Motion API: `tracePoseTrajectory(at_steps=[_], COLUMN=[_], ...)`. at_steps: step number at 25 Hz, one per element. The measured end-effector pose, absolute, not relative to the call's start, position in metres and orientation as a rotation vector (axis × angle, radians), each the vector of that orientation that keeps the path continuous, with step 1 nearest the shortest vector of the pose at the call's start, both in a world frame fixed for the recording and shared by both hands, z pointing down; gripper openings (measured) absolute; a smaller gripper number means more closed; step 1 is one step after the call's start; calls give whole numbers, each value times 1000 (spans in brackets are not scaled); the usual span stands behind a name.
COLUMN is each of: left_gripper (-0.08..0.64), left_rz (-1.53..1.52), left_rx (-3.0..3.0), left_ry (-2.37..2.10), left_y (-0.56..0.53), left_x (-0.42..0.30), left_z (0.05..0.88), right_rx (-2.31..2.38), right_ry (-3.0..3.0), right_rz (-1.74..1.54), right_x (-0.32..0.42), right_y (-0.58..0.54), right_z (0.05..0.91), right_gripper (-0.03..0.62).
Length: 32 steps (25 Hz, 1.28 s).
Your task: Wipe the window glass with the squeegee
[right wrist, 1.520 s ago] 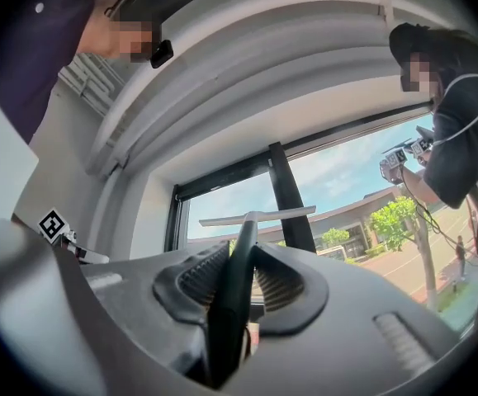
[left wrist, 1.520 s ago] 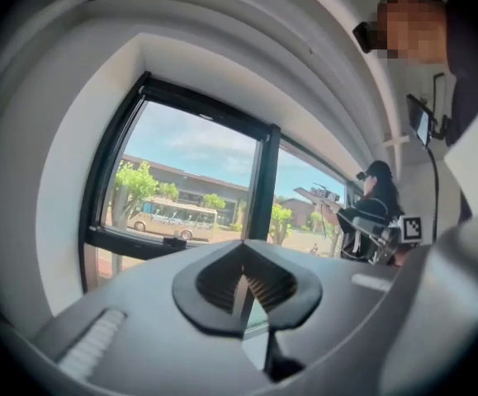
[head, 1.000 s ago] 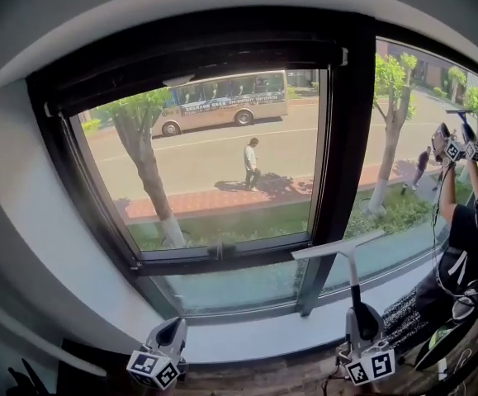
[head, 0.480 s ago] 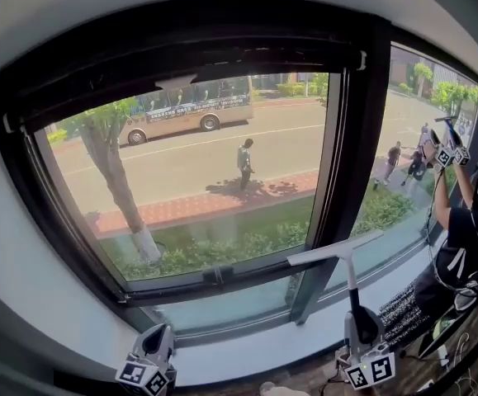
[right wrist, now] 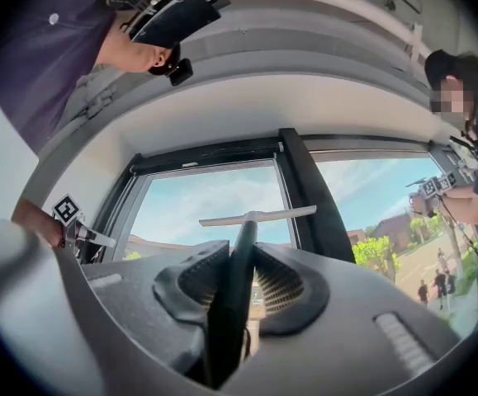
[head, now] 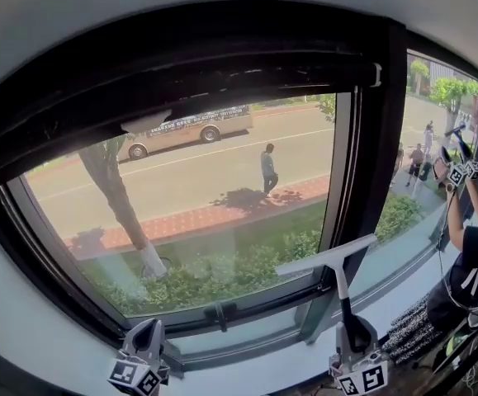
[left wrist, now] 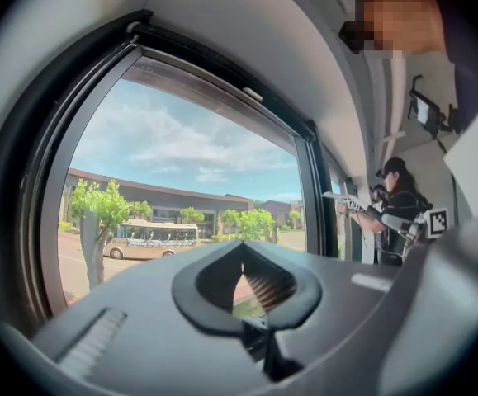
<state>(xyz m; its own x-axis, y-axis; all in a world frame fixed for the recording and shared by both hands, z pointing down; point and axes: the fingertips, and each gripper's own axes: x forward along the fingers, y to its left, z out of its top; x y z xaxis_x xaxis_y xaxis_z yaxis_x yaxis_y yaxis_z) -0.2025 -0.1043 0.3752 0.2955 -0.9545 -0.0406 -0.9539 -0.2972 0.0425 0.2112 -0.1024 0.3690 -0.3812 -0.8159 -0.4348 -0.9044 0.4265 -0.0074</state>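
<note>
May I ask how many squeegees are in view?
2: one squeegee gripped in the right tongs, before the main pane; a second squeegee raised by the person at the far-right window. More may be hidden.

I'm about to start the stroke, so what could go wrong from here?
The squeegee blade sits tilted with its right end by the black window post; it could snag there or streak. The right gripper holds only the handle's lower end, so it may twist.

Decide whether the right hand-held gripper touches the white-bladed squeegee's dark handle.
Touching. The right gripper view shows the right hand-held gripper shut on the dark squeegee handle.
</note>
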Motion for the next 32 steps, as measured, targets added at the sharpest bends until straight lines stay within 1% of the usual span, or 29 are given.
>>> tracePoseTrajectory(at_steps=[7,11,17,22,32], left_gripper=[3,3,3,3,3], left_rz=[-111,-94,-167,-180,-205], left_rx=[2581,2678,2798,2798,2806], left_ry=[-1835,-1714,-1597,-1619,-1652], left_y=[-139,-157,-186,-192,-204], left_x=[-198,-194,-188,-196,-212], left_z=[363,350,319,306,280], right_rx=[-1386,-1355,-1312,-1263,-1228], right_ry=[2279,2231,2159,2103,2031], right_rz=[447,482,551,672,741], right_x=[183,167,145,138,136], right_y=[-134,-145,-164,-188,-223], right_z=[336,308,267,235,193], right_gripper=[103,103,103,103,103])
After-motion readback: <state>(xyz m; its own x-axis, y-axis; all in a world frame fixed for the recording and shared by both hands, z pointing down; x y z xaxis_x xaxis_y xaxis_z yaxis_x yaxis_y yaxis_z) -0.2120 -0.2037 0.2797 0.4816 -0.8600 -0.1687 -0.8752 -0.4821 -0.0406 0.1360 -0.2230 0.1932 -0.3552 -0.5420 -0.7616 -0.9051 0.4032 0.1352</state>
